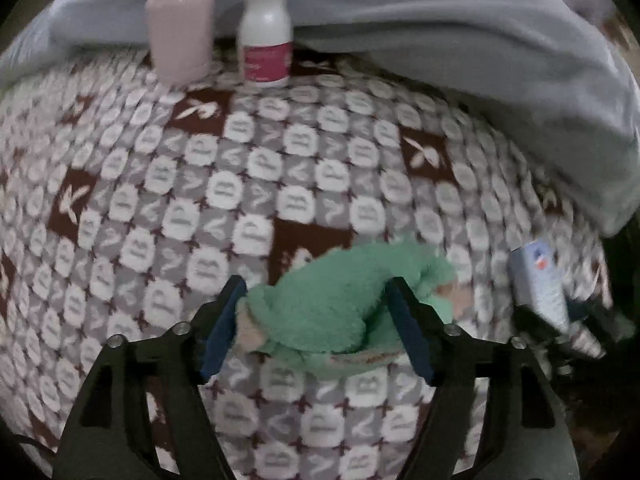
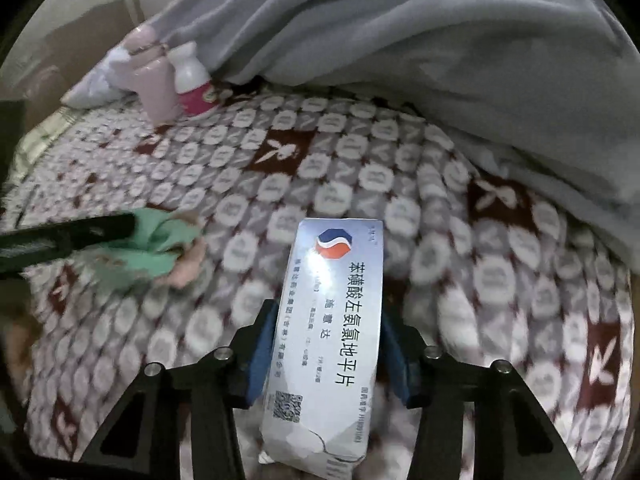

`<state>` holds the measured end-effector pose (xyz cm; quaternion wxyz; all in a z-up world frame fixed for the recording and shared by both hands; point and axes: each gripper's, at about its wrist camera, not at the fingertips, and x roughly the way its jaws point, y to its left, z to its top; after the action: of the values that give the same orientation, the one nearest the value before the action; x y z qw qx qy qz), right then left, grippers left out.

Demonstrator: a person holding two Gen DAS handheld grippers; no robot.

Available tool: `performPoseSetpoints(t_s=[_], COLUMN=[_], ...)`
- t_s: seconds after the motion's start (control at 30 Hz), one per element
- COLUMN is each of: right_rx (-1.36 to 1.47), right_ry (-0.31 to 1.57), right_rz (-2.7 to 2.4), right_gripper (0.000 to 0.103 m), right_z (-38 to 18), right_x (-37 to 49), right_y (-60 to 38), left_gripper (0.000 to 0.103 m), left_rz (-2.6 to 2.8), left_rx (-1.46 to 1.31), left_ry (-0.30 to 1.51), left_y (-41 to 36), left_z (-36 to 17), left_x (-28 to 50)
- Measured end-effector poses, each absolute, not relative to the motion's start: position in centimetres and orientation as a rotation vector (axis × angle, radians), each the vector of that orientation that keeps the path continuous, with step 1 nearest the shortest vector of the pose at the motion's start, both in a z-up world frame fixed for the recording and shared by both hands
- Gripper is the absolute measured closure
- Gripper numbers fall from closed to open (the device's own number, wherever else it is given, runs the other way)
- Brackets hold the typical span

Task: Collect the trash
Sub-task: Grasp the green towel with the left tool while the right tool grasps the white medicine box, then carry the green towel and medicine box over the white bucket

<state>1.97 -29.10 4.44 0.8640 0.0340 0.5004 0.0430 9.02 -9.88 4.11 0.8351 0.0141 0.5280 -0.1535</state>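
My left gripper (image 1: 316, 320) is shut on a crumpled green cloth (image 1: 340, 300) with a pinkish part, held just above the patterned blanket (image 1: 280, 160). The cloth also shows in the right wrist view (image 2: 156, 248), with the left gripper's black finger (image 2: 68, 236) on it. My right gripper (image 2: 326, 344) is shut on a white medicine box (image 2: 332, 320) with a red-and-blue logo and Chinese print. The box also shows at the right edge of the left wrist view (image 1: 540, 280).
A pink bottle (image 1: 180, 28) and a white bottle with a magenta label (image 1: 266, 32) stand upright at the far side; both also show in the right wrist view, pink (image 2: 154, 88) and white (image 2: 192, 80). A grey-blue quilt (image 1: 460, 40) is heaped along the back and right.
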Motion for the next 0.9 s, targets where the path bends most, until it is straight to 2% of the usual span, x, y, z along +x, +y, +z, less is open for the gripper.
performPoseSetpoints(t_s=[0.07, 0.17, 0.2, 0.23, 0.33, 0.47, 0.63, 0.9], right_rx=[0.085, 0.108, 0.112, 0.109, 0.093, 0.079, 0.089, 0.101], right_ry=[1.043, 1.042, 1.042, 1.041, 1.018, 0.982, 0.962, 0.959], right_rz=[0.111, 0.118, 0.122, 0.124, 0.142, 0.159, 0.156, 0.089], right_gripper=[0.056, 0.056, 0.056, 0.056, 0.056, 0.056, 0.056, 0.056], right_z=[4.7, 4.8, 4.8, 5.0, 6.2, 8.3, 10.0, 10.9], right_x=[0.8, -0.3, -0.7, -1.1, -3.0, -5.4, -8.5, -13.2], right_y=[-29.5, -29.5, -29.5, -29.4, -29.2, -29.1, -29.8, -32.1], left_gripper=[0.023, 0.023, 0.028, 0.041, 0.057, 0.059, 0.059, 0.059], left_rz=[-0.349, -0.328, -0.319, -0.307, -0.293, -0.343, -0.368, -0.414], left_rx=[0.145, 0.215, 0.184, 0.15, 0.089, 0.016, 0.061, 0.07], left_ry=[1.104, 1.119, 1.121, 1.124, 1.122, 1.128, 1.085, 1.091], left_y=[-11.0, -11.7, -11.4, -11.0, -10.0, -9.7, -12.1, -15.7], left_z=[3.6, 2.8, 2.9, 3.0, 4.1, 5.6, 7.6, 8.1], left_x=[8.1, 8.1, 8.2, 8.3, 7.5, 5.2, 0.9, -3.6])
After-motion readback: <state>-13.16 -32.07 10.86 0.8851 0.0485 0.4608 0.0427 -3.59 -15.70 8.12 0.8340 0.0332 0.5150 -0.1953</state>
